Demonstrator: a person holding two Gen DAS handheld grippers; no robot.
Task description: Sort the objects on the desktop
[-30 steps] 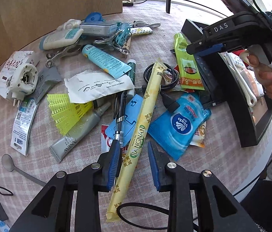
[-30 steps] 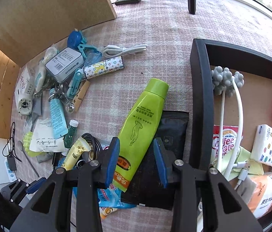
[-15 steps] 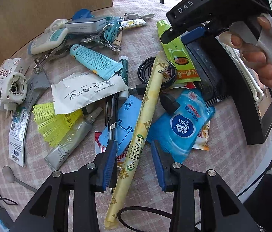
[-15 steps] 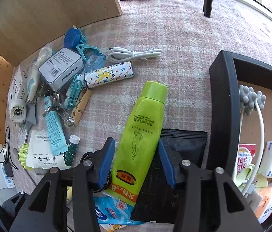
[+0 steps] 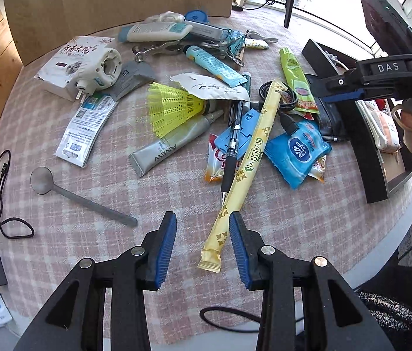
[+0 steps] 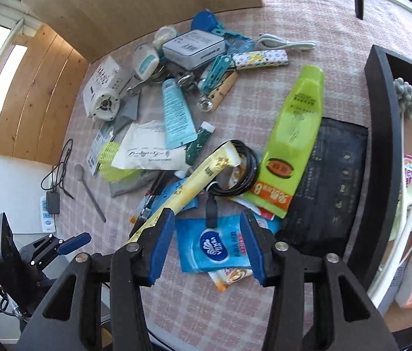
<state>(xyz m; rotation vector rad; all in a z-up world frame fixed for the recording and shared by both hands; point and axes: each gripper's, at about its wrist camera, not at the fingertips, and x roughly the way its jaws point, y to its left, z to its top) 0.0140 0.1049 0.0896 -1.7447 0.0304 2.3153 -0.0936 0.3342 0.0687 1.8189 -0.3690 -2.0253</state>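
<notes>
Both hand-held grippers are held empty above the clutter on the counter.

The left hand-held gripper is seen partly open, nothing pressed by its pads; the lower end of the yellow stick pack lies between and just beyond its tips, toward 1 o'clock. The pack's long axis is laid from 7 to 1 o'clock in the left view, its far end resting on a black cable coil. The right hand-held gripper is held wider, also empty, with the blue tissue pack framed below its tips and the green tube at 1 o'clock. The black tray is found at 3 o'clock. The stick pack is judged nearer the left gripper, whose jaws would need little turning to cross its width.
</notes>
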